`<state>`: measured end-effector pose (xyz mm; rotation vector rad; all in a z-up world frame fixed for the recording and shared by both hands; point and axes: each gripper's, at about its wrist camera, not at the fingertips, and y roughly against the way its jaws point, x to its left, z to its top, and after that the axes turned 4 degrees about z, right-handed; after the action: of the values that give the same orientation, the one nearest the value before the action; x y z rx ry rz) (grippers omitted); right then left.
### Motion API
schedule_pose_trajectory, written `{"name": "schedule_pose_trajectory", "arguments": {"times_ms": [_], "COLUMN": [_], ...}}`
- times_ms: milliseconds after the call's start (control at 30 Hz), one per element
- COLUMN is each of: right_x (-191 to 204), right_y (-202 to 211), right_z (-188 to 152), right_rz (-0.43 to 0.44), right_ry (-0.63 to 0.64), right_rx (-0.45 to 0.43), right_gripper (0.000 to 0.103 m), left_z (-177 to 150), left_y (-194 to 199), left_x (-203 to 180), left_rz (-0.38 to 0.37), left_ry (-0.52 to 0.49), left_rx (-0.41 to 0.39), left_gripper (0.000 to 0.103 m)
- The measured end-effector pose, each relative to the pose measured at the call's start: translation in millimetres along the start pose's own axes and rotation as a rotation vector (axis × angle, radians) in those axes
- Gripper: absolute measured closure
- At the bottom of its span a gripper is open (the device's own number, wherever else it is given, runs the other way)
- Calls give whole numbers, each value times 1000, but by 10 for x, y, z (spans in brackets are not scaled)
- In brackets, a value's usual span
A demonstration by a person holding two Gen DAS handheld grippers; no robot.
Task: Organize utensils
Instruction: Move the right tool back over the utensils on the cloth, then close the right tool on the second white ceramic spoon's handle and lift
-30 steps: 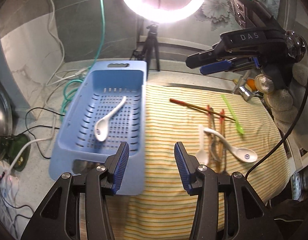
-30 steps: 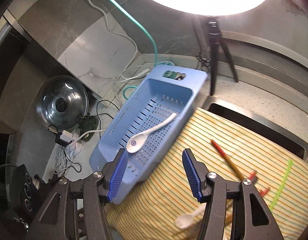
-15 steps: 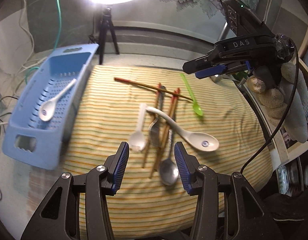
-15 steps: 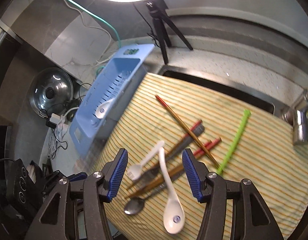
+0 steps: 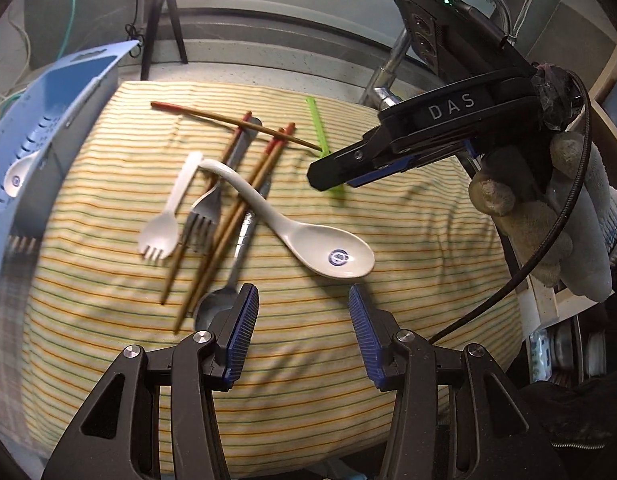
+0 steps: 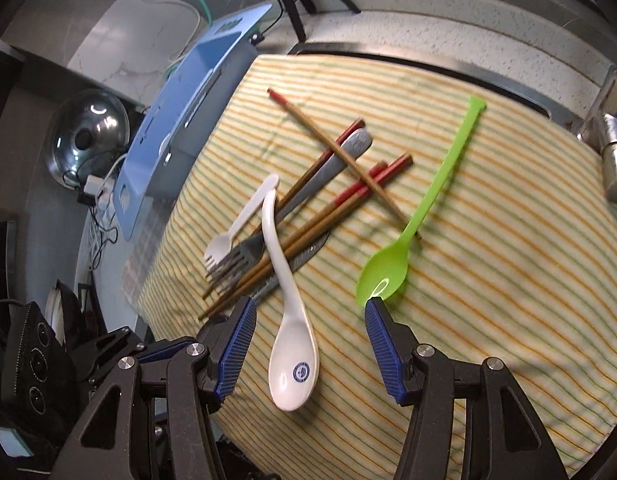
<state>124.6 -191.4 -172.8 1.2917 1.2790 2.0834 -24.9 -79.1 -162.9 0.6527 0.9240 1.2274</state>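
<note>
Hovering over the pile, your right gripper (image 6: 308,338) and left gripper (image 5: 302,320) both had fingers parted and empty. The white ceramic spoon (image 6: 286,308) lay on the striped cloth (image 6: 508,280), its bowl between the right fingers, its handle draped over the chopsticks (image 6: 328,210) and metal fork (image 6: 244,254). Judged stiff, glazed, slippery, heavier than the green plastic spoon (image 6: 392,268), and chippable. You would best pinch the neck just above the bowl. One matching spoon sat in the blue basket (image 5: 40,148).
</note>
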Motion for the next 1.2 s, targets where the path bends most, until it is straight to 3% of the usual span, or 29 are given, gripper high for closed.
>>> {"name": "schedule_pose_trajectory", "arguments": {"times_ms": [333, 833, 1200], "right_x": [73, 169, 202], "right_y": [-289, -574, -402], "right_z": [-36, -91, 164], "right_rz": [17, 180, 40], "right_ry": [21, -70, 1], "right_rx": [115, 188, 94], "right_gripper": [50, 49, 49], "left_z": [-98, -150, -156], "left_y": [-85, 28, -114], "left_x": [-5, 157, 54], "left_rz": [-23, 13, -13], "left_ry": [54, 72, 79], "left_rx": [26, 27, 52], "left_gripper": [57, 57, 57]}}
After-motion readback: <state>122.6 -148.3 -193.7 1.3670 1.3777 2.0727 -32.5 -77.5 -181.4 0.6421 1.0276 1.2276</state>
